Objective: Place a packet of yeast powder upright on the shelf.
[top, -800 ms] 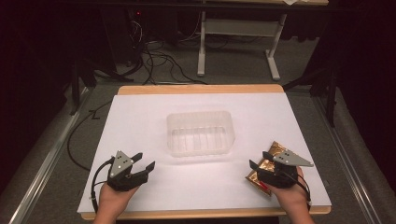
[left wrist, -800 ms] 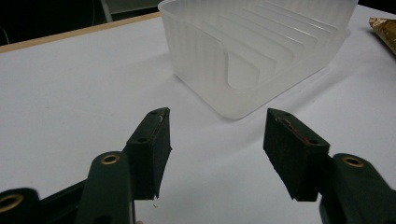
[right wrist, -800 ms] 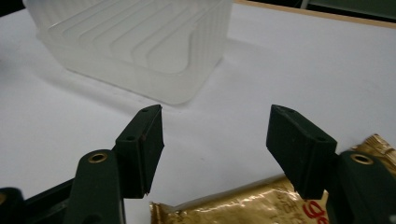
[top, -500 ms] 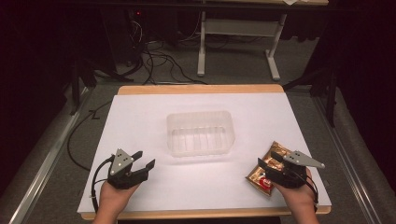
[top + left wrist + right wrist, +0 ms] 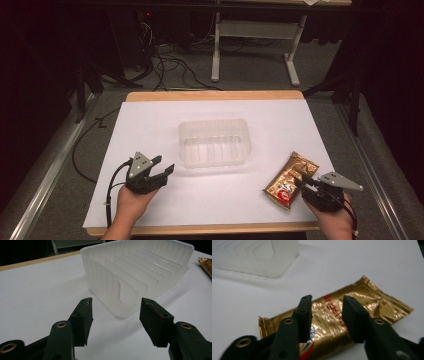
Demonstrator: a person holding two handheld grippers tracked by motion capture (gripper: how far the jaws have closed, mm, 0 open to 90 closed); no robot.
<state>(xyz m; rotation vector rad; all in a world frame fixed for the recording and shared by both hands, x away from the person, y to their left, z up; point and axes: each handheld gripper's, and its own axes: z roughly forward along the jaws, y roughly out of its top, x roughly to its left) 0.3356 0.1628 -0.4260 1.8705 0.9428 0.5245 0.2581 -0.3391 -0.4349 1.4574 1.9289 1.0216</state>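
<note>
A gold foil snack packet (image 5: 291, 180) with red print lies flat on the white table top at the near right. My right gripper (image 5: 301, 180) stands open at its near right edge. In the right gripper view the gripper (image 5: 327, 298) hangs just over the packet (image 5: 367, 300) with nothing clamped. A clear ribbed plastic container (image 5: 214, 142) sits empty in the middle. My left gripper (image 5: 164, 165) is open at the near left, just short of the container's corner. In the left gripper view the gripper (image 5: 116, 302) frames the container's near corner (image 5: 130, 277) without touching it.
The white sheet (image 5: 150, 125) covers a wooden table whose front edge (image 5: 210, 229) runs just before my hands. Cables (image 5: 165, 65) and a white desk frame (image 5: 255, 35) stand on the floor beyond the far edge. A cable trails from the left gripper off the left side.
My right gripper has drawn back to the right and toward the near edge, uncovering most of the gold packet, which now lies flat. The left gripper and the container have stayed put.
</note>
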